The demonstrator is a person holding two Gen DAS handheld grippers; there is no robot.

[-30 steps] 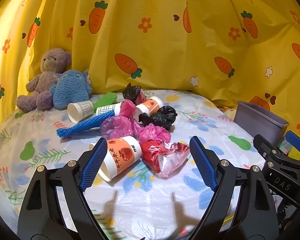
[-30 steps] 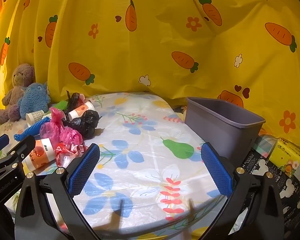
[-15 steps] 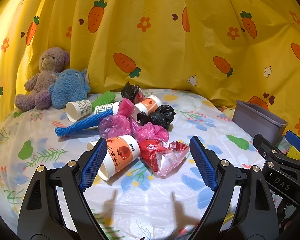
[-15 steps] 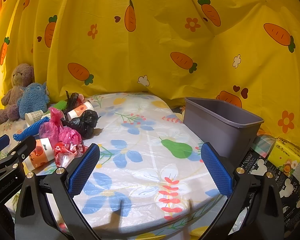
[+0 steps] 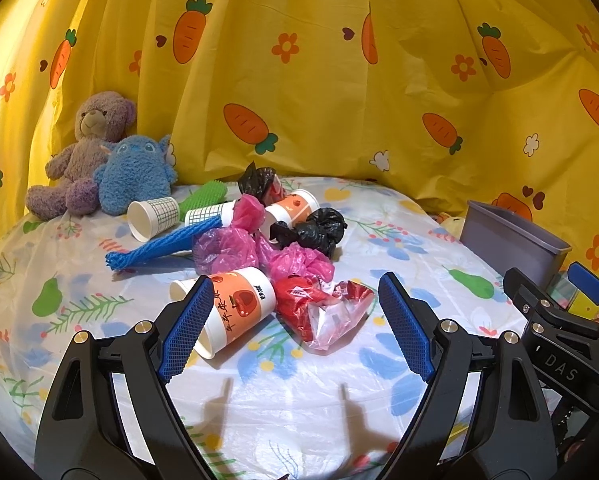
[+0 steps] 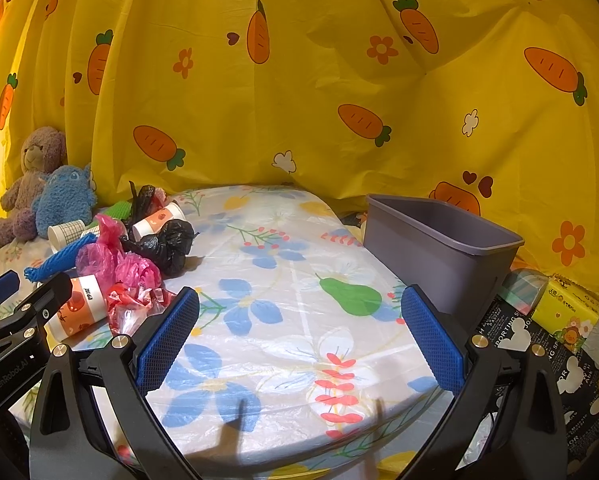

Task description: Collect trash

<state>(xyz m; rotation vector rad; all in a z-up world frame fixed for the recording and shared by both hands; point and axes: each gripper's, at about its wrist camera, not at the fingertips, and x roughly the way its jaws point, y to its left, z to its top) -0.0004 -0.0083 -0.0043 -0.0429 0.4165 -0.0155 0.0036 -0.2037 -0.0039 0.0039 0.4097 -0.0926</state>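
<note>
A heap of trash lies on the flowered table cover (image 5: 283, 392): an orange-banded paper cup (image 5: 235, 312) on its side, a red-and-clear wrapper (image 5: 323, 312), pink bags (image 5: 227, 244), black bags (image 5: 311, 232), a blue net sleeve (image 5: 159, 246) and checked paper cups (image 5: 153, 216). My left gripper (image 5: 295, 328) stands open just short of the cup and wrapper, holding nothing. My right gripper (image 6: 299, 344) is open over bare cover (image 6: 291, 320), with the heap (image 6: 131, 264) to its left. A grey bin (image 6: 435, 256) stands off the table's right edge.
Two plush toys, a purple bear (image 5: 87, 152) and a blue creature (image 5: 135, 176), sit at the back left. A yellow carrot-print curtain (image 5: 339, 80) closes off the back. A yellow tissue pack (image 6: 567, 312) lies right of the bin on a dark printed surface.
</note>
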